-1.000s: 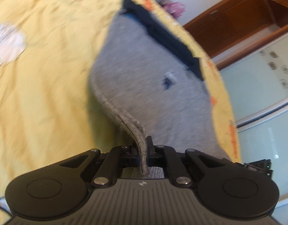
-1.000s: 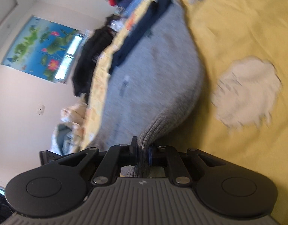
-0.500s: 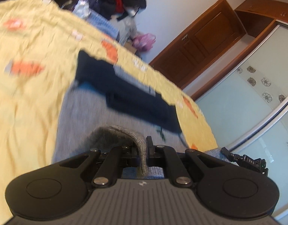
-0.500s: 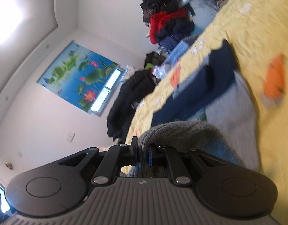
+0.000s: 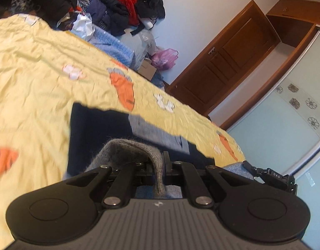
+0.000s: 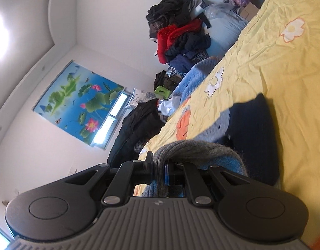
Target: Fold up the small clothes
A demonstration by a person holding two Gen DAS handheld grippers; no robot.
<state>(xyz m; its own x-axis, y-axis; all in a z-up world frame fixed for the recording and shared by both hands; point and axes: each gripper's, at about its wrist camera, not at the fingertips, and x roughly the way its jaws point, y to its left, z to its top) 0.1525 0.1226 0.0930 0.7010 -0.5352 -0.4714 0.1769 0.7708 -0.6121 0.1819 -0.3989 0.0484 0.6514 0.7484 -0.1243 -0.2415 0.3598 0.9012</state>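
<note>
Yellow bedsheet fills the scene; grey knit garment lies on it near the far right edge, navy band at its far end. Left gripper & right gripper: jaws narrow, each pinching the ribbed hem. Imo carry both corners level, land hem square on navy band, then release.

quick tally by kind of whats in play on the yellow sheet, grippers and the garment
Grippers: 2, left gripper and right gripper, each shut on a grey ribbed hem.
Garments on the yellow sheet: 1, a grey and navy knit.
Total: 3
</note>
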